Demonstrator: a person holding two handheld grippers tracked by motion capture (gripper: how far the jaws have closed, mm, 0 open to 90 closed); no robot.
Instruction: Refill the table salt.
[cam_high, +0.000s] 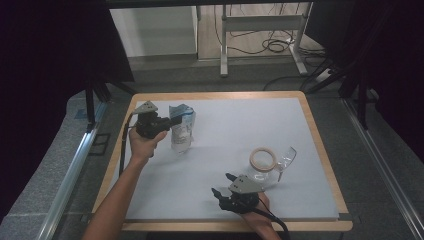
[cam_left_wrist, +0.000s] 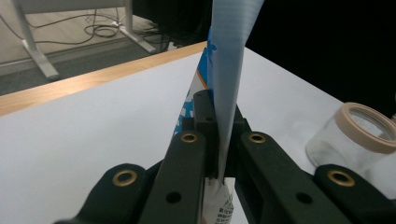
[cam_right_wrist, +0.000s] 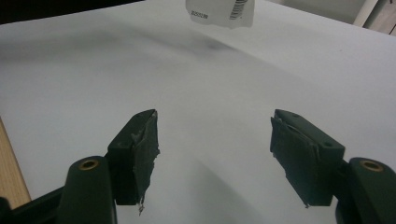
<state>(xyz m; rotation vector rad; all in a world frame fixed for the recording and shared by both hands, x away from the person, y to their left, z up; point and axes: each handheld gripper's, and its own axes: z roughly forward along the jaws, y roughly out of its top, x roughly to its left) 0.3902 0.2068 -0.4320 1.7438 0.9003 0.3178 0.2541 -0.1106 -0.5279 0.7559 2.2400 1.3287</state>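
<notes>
Gripping the Pouch, With the Jar Waiting

Clamping the blue-and-white pouch at its flat upper seam, the left gripper has its fingers pressed tight on the film, so the pouch hangs upright at the surface's far left, bottom edge low over the white sheet. The right gripper rests near the front edge, fingers spread and empty. Just beyond it lies a clear glass jar on its side, likely the pouch's destination.
</notes>
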